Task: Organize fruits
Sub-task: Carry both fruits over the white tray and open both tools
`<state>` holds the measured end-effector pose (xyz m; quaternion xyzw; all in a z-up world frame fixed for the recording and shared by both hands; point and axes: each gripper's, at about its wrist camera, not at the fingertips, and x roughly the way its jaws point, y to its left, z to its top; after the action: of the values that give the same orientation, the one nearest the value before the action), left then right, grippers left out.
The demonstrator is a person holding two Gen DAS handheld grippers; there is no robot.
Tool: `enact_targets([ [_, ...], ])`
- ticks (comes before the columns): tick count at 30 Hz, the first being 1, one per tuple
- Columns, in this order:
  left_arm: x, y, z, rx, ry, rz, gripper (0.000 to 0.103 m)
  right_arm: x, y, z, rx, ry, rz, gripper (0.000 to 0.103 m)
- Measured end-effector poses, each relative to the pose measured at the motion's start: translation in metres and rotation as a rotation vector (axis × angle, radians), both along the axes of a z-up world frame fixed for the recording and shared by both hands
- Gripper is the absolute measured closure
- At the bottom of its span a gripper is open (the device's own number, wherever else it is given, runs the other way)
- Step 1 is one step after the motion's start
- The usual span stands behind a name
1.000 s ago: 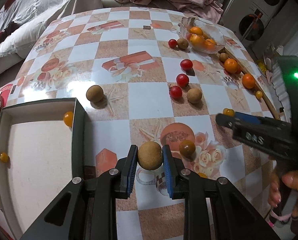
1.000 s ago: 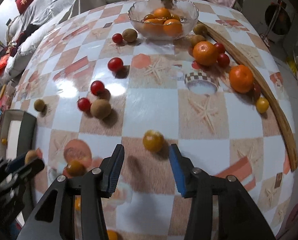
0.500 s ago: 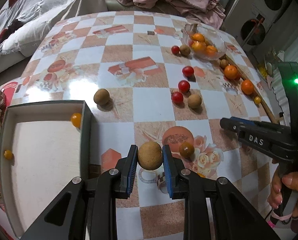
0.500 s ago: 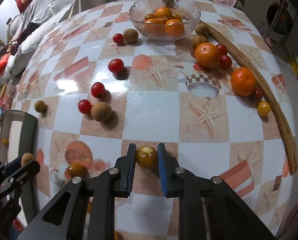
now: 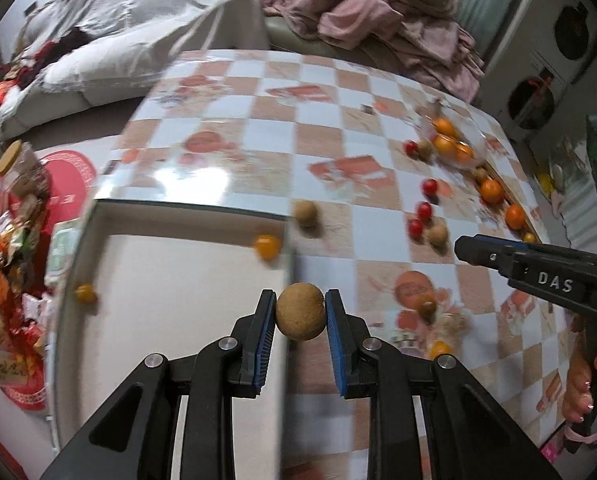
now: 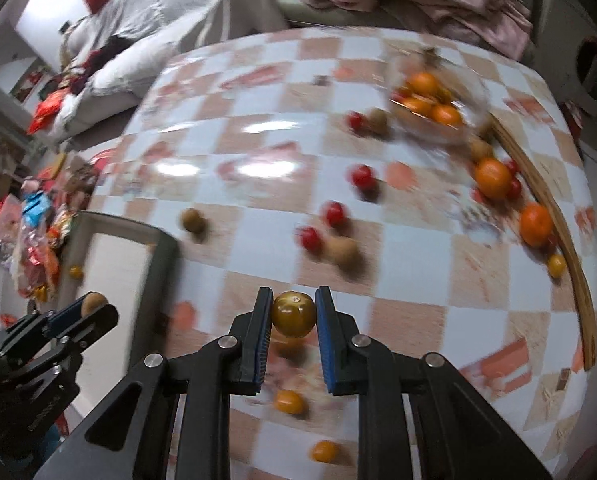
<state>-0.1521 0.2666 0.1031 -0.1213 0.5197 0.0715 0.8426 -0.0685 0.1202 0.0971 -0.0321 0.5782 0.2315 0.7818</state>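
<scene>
"DAS" in white letters on the right gripper (image 5: 538, 268) black finger, right of the checkered table (image 5: 258, 152), snack packaging print left of it unreadable

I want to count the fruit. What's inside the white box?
Two small orange-yellow fruits lie in the white box: one by its right wall, one near its left wall. The left gripper, holding a brown fruit, covers the box's near part, so anything there is hidden.

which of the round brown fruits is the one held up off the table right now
The brown fruit clamped between the left gripper fingers, at the box edge; the other brown ones lie loose on the table.
</scene>
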Motion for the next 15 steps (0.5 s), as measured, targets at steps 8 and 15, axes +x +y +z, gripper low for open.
enact_targets([
  [8, -0.037, 0.064, -0.009, 0.039, 0.027, 0.144, 0.077, -0.019, 0.09, 0.009, 0.041, 0.005, 0.172, 0.08],
  [15, -0.057, 0.104, -0.037, 0.05, 0.087, 0.248, 0.077, -0.031, 0.159, -0.014, 0.03, 0.045, 0.279, 0.08],
])
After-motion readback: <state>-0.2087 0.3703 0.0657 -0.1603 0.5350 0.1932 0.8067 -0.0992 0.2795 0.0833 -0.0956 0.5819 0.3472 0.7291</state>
